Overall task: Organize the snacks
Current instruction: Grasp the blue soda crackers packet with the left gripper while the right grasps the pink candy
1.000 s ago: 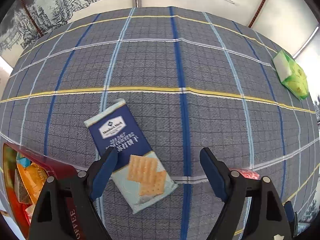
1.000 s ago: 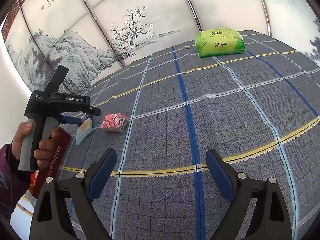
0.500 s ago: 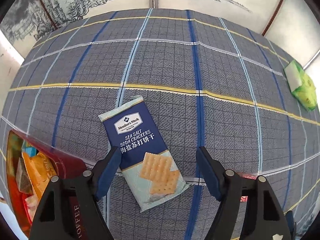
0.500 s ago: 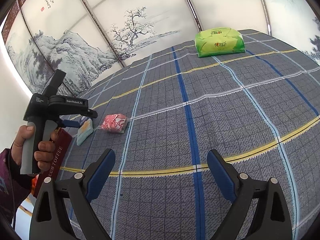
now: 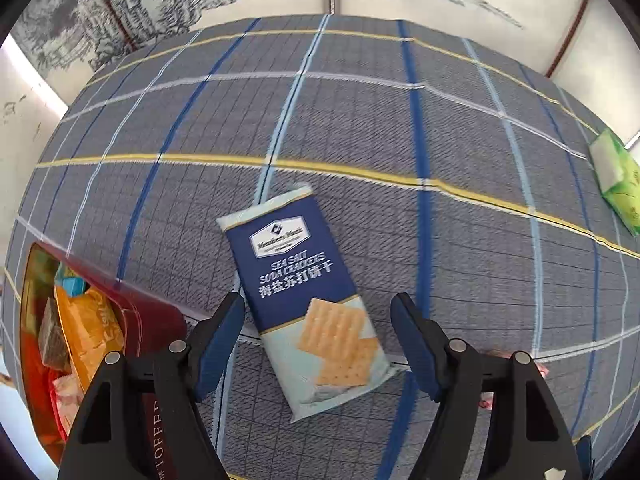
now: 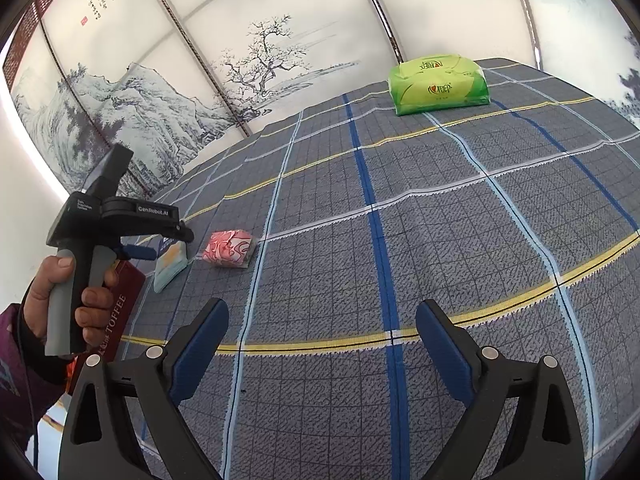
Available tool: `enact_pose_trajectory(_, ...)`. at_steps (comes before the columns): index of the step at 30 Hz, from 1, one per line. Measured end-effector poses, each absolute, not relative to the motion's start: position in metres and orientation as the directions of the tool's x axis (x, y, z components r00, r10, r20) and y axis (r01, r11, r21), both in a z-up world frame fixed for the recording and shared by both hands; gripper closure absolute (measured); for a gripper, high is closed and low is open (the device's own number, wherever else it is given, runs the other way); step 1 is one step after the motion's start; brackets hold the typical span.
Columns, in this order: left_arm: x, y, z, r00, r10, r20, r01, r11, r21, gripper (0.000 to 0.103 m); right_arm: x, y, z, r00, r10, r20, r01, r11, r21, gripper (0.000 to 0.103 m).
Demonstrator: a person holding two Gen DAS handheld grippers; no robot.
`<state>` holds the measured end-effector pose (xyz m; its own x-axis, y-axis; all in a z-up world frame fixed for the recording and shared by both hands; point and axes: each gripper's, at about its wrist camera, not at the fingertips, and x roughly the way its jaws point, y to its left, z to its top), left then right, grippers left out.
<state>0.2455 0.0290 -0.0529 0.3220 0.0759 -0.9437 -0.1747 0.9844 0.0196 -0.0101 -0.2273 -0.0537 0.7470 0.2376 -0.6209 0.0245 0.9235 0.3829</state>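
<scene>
A blue and pale sea salt soda cracker packet [image 5: 304, 300] lies flat on the checked cloth. My left gripper [image 5: 318, 304] points steeply down over it, open, with one finger on each side of the packet's lower half and neither pad touching it. In the right wrist view the same packet [image 6: 170, 266] lies under that gripper, which a hand [image 6: 72, 304] holds. A red toffee tin [image 5: 152, 320] with several wrapped snacks inside stands at the left. My right gripper [image 6: 323, 306] hovers over bare cloth, its jaws opening, nothing between them.
A pink patterned packet [image 6: 230, 248] lies just right of the crackers, mostly hidden behind my left gripper's right finger in the left wrist view. A green tissue pack [image 6: 438, 84] sits at the table's far edge. Painted wall panels stand behind the table.
In the left wrist view the cracker packet has shifted right and now sits centred between the fingers, which have narrowed a little. The right gripper's fingers have spread slightly and it has stayed in place.
</scene>
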Motion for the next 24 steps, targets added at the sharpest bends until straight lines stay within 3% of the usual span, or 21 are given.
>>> enact_pose_trajectory(8, 0.248, 0.030, -0.060, 0.334, 0.025, -0.942, -0.146, 0.989, -0.025, 0.034, -0.010, -0.227, -0.053, 0.744, 0.238, -0.624, 0.026, 0.923, 0.383, 0.008)
enact_pose_trajectory(10, 0.245, 0.025, -0.058, 0.356, 0.016, -0.934, -0.115, 0.993, -0.027, 0.050, -0.009, -0.227, -0.053, 0.744, 0.237, -0.625, 0.028, 0.923, 0.383, 0.007)
enact_pose_trajectory(12, 0.241, 0.018, -0.057, 0.365, 0.010, -0.931, -0.086, 0.996, -0.024, 0.056, -0.009, -0.227, -0.054, 0.743, 0.234, -0.627, 0.031, 0.923, 0.382, 0.007)
enact_pose_trajectory(24, 0.123, -0.001, -0.039, 0.402, -0.188, -0.896, 0.135, 0.980, -0.145, 0.057, 0.002, -0.221, -0.057, 0.720, 0.248, -0.648, 0.005, 0.932, 0.362, 0.007)
